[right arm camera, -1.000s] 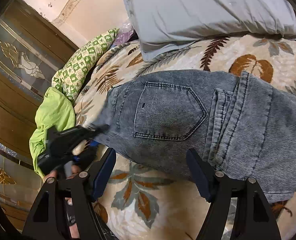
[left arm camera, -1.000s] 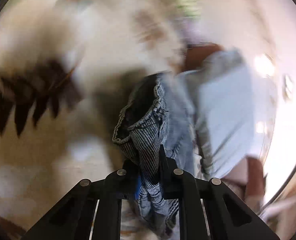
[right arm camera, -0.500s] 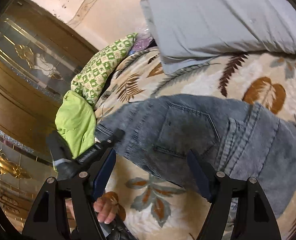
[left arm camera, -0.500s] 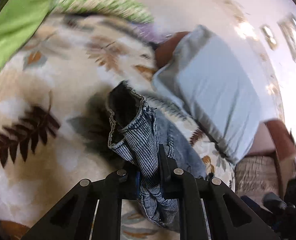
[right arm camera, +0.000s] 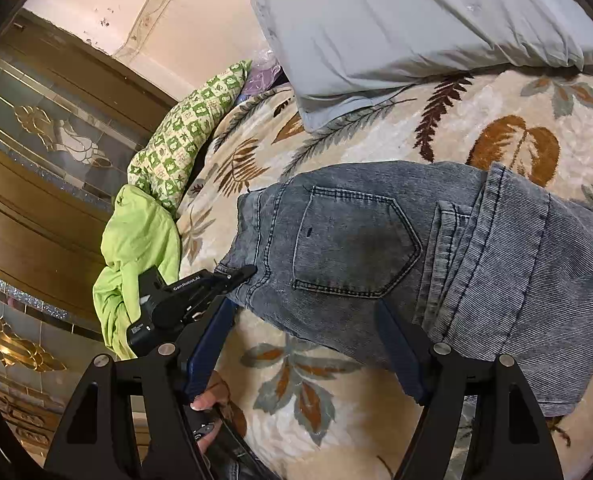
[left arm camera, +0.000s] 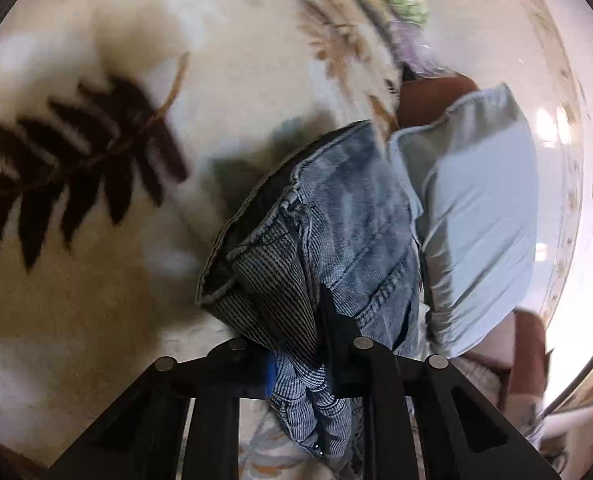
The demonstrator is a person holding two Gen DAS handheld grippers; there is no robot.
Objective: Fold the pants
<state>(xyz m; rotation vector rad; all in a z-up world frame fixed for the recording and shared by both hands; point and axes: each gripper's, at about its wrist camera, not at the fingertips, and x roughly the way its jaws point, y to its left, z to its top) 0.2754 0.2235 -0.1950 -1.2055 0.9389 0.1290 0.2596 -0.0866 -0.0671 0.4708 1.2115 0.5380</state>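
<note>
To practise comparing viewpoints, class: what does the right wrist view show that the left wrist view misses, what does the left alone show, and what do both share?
Only the right wrist view: the open right claw, the lime-green cloth, the wooden door, and the left claw seen from outside at the edge of the jeans. Only the left wrist view: the denim pinched between that claw's fingers, and the jeans' dark inside. Both: the jeans, grey pillow and leaf-print blanket.
</note>
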